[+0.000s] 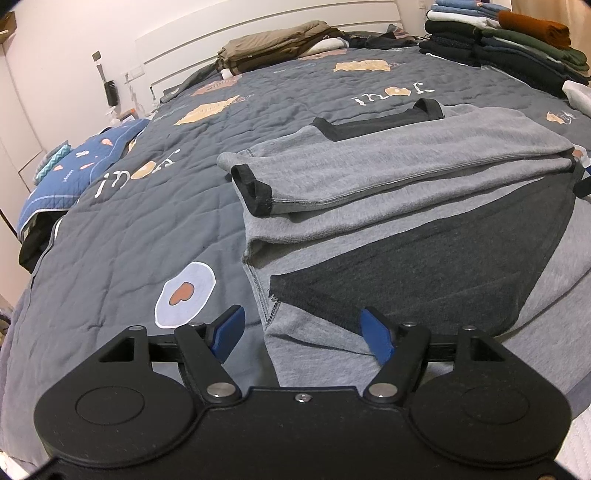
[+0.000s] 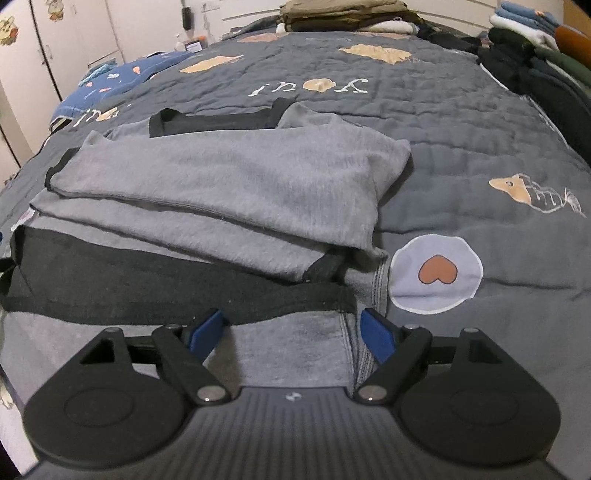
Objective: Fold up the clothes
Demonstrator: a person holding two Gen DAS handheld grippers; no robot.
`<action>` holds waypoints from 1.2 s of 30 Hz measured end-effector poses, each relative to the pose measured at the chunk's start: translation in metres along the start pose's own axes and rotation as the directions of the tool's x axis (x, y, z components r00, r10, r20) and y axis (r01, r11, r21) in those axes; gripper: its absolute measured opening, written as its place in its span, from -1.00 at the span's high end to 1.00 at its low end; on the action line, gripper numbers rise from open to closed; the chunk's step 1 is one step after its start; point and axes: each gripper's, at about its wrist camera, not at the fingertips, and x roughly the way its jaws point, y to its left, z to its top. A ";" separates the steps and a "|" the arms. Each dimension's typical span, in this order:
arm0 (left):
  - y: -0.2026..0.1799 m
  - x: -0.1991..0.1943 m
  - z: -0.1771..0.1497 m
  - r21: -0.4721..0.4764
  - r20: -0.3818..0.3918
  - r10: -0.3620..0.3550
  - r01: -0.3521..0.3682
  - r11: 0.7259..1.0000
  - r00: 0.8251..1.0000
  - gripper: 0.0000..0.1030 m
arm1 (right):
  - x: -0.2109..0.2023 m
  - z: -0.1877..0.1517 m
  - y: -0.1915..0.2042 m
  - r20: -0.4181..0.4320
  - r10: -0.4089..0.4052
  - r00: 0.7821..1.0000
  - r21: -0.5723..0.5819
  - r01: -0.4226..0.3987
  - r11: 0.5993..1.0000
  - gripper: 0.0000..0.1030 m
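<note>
A grey sweatshirt [image 1: 388, 192] with black cuffs and collar lies on a bed [image 1: 129, 229] covered by a dark grey quilt printed with eggs and toast. It is inside out and partly folded: both sleeves are laid across the body, one over the other, so the garment forms a long, narrow shape running away from the viewer. The black hem band [image 2: 177, 295] lies nearest, just ahead of both tools.

The left gripper [image 1: 301, 332] hovers over the sweatshirt's near left edge, its blue jaws spread apart with nothing between them pressed. The right gripper [image 2: 291, 328] hovers over the near right corner by the side seam, jaws likewise released and holding nothing.

The sleeve folds look finished. What seems left is to take the hem end and fold the body up toward the collar, then move it to a pile. Stacks of folded clothes [image 1: 517, 40] wait at the far corner of the bed, and another brown pile [image 2: 343, 14] sits by the headboard.
</note>
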 end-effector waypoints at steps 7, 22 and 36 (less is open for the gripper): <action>0.002 -0.009 0.003 -0.027 0.035 -0.047 0.048 0.998 0.998 -0.35 | 0.001 -0.001 0.002 0.008 -0.008 1.000 -0.019 0.008 1.000 -0.58; -0.022 -0.031 0.011 -0.013 0.137 -0.269 0.273 0.962 0.953 -0.40 | 0.002 -0.001 -0.001 0.008 0.005 1.000 -0.006 -0.005 1.000 -0.62; -0.022 -0.027 0.011 -0.005 0.129 -0.257 0.260 0.966 0.958 -0.40 | -0.003 0.001 -0.009 0.045 0.020 0.999 0.064 -0.023 0.998 0.24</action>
